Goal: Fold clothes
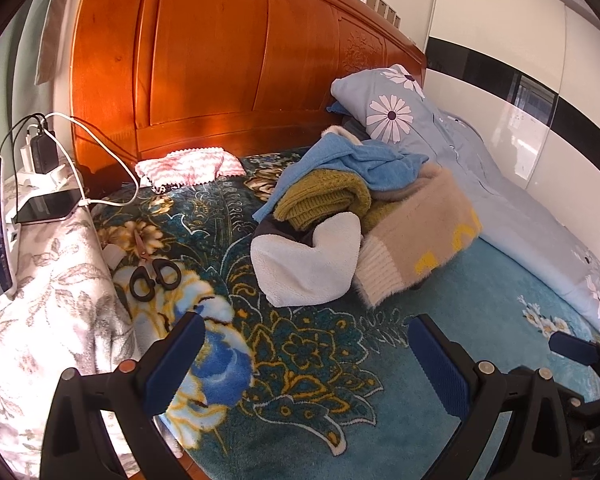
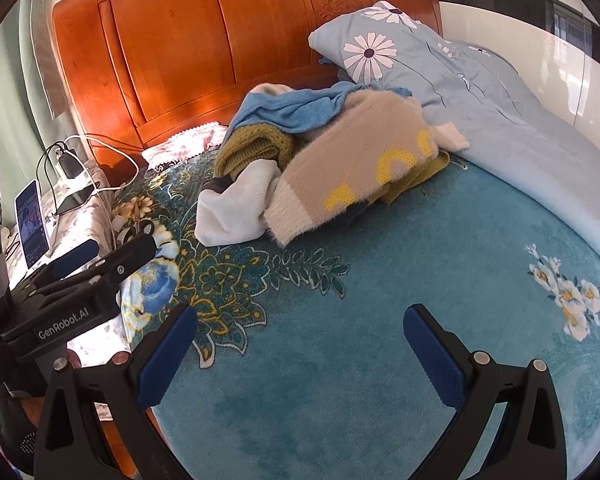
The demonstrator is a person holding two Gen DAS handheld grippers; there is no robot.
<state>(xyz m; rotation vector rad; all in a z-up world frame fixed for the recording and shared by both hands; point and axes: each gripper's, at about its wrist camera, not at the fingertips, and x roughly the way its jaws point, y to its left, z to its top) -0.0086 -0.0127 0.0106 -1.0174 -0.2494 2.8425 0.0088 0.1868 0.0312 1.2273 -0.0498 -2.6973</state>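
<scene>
Basically 0% done: clothes pile (image 1: 364,216) sat unfolded at 12 o'clock on blanket (image 2: 340,360). Left gripper (image 1: 304,364) & right gripper (image 2: 300,356) both spread wide, empty. All folding left.

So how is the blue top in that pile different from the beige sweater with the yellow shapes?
The blue top is thin, plain knit, draped on top at the back of the pile; the beige sweater is thick and fuzzy, with yellow shapes and a cream cuff, and spills forward onto the blanket. Both are crumpled and unfolded, and neither gripper is touching them.
</scene>
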